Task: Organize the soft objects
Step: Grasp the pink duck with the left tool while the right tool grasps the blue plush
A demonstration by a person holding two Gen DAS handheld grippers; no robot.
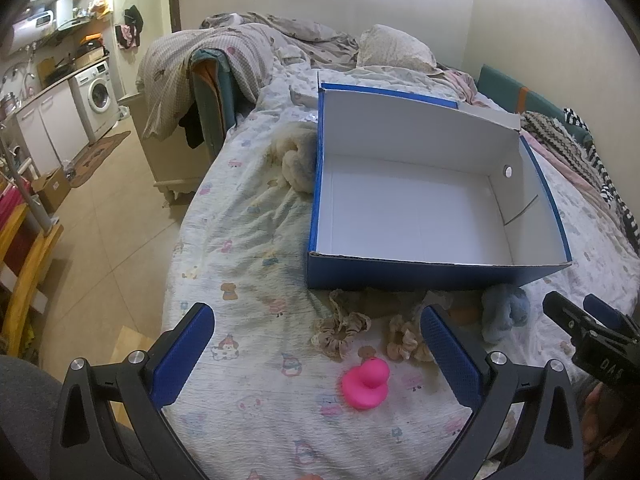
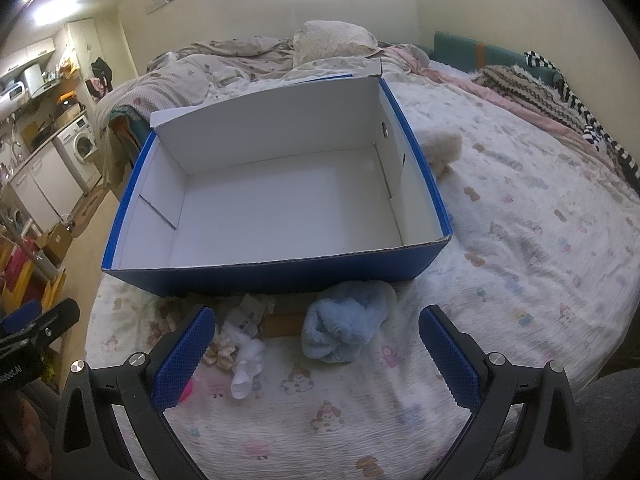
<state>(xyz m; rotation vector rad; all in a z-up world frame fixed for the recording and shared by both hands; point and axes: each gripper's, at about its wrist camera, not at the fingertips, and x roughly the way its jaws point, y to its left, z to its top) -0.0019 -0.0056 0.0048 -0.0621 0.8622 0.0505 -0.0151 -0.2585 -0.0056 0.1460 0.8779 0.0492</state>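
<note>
An empty blue box [image 1: 400,128] [image 2: 280,276] with a white inside stands open on the bed. In front of it lie a pink rubber duck [image 1: 366,386], two beige scrunchies [image 1: 340,334] [image 1: 404,340], a light blue fluffy cloth [image 1: 504,316] [image 2: 348,328] and a white sock [image 2: 246,364]. A cream fluffy item [image 1: 296,160] [image 2: 442,148] rests against the box's side. My left gripper [image 1: 316,312] [image 2: 44,312] hovers open above the duck and scrunchies. My right gripper [image 2: 316,314] [image 1: 580,308] hovers open over the blue cloth. Neither holds anything.
A printed bedsheet [image 2: 520,240] covers the bed, with crumpled bedding and a pillow [image 1: 392,48] behind the box and knitted clothes [image 2: 520,80] along the far side. A paper tag [image 2: 250,312] lies by the sock. The bed's left edge drops to tiled floor [image 1: 100,240].
</note>
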